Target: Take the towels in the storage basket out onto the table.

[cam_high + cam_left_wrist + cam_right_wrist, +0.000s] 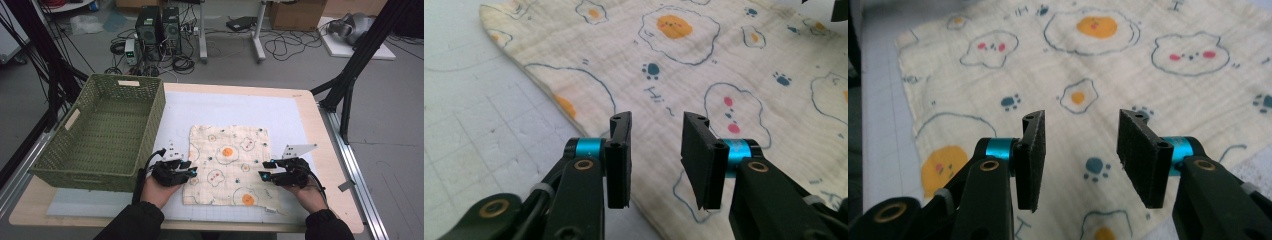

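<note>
A cream cloth (227,162) printed with fried eggs and paw marks lies flat on the white mat. My left gripper (190,168) sits at the cloth's left edge, pointing right. In the left gripper view the cloth (704,65) lies under and beyond my left gripper (657,123), whose jaws stand apart with nothing between them. My right gripper (264,169) sits at the cloth's right edge, pointing left. The right gripper view has the cloth (1088,70) spread below my right gripper (1083,121), its jaws apart and empty.
A green woven basket (150,122) stands empty on the table's left side, close to my left hand. The white mat (225,107) covers most of the wooden table (320,145). Computers and cables lie on the floor beyond the far edge.
</note>
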A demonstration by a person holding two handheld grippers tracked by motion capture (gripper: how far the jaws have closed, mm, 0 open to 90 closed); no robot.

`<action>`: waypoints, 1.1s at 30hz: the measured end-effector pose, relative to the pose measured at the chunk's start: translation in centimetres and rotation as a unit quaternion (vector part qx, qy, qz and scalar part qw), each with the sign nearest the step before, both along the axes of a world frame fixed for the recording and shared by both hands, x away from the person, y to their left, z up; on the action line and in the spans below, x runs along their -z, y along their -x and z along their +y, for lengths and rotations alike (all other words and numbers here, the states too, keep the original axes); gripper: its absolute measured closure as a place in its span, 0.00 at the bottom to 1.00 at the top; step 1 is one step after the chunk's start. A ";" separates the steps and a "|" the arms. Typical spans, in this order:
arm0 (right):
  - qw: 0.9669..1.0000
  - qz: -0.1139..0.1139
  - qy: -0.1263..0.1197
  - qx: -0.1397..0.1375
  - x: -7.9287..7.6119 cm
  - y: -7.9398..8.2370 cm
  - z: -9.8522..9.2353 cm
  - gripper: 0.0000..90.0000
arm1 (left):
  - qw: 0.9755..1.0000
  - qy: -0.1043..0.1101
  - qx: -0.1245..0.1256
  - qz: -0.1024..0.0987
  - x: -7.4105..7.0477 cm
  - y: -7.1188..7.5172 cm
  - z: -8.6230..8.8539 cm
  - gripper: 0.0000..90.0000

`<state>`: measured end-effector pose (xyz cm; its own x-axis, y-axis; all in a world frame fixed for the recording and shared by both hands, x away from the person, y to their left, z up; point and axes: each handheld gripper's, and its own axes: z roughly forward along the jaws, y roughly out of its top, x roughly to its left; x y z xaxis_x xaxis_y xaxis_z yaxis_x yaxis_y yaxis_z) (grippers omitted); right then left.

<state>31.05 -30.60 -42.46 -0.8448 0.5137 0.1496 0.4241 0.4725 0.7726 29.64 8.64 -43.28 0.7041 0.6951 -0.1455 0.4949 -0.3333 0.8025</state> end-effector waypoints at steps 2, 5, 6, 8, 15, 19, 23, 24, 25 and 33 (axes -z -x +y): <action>1.000 0.003 -0.002 0.004 -0.1 -0.4 -0.1 0.55 | 1.000 0.008 -0.002 0.002 0.0 -0.4 -0.2 0.69; 1.000 0.004 -0.006 0.009 -0.1 -0.9 -0.1 0.51 | 1.000 0.015 -0.006 0.003 -0.2 -1.0 -0.4 0.68; 1.000 0.005 -0.006 0.010 -0.2 -1.1 -0.1 0.51 | 1.000 0.018 -0.007 0.004 -0.2 -1.2 -0.4 0.68; 1.000 0.003 -0.005 0.011 -0.1 -1.3 0.0 0.50 | 1.000 0.025 -0.013 0.002 -0.3 -1.4 -0.5 0.66; 1.000 0.006 -0.005 0.012 -0.1 -2.1 0.4 0.50 | 0.999 0.027 -0.021 -0.004 -0.6 -2.3 -0.6 0.66; 1.000 0.005 -0.005 0.012 -0.3 -2.4 0.6 0.50 | 0.999 0.034 -0.028 -0.004 -0.8 -2.8 -0.6 0.65; 1.000 0.003 -0.004 0.011 -0.4 -2.8 0.7 0.50 | 0.999 0.030 -0.029 -0.006 -1.4 -3.4 -0.7 0.65; 1.000 0.002 -0.005 0.013 -0.5 -2.9 0.7 0.50 | 0.999 0.030 -0.030 -0.008 -1.6 -3.5 -0.8 0.65; 1.000 0.002 -0.005 0.011 -0.6 -3.0 0.7 0.50 | 0.999 0.030 -0.029 -0.008 -1.8 -3.6 -0.9 0.65; 1.000 0.002 0.003 0.013 -0.6 -3.6 0.7 0.50 | 0.999 0.023 -0.029 -0.010 -2.2 -4.2 -1.3 0.65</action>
<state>34.60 -29.88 -41.85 -0.8306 0.5363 0.1499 0.4393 0.4656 0.7682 33.84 7.32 -41.12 0.6666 0.7271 -0.1644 0.4951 -0.2669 0.8268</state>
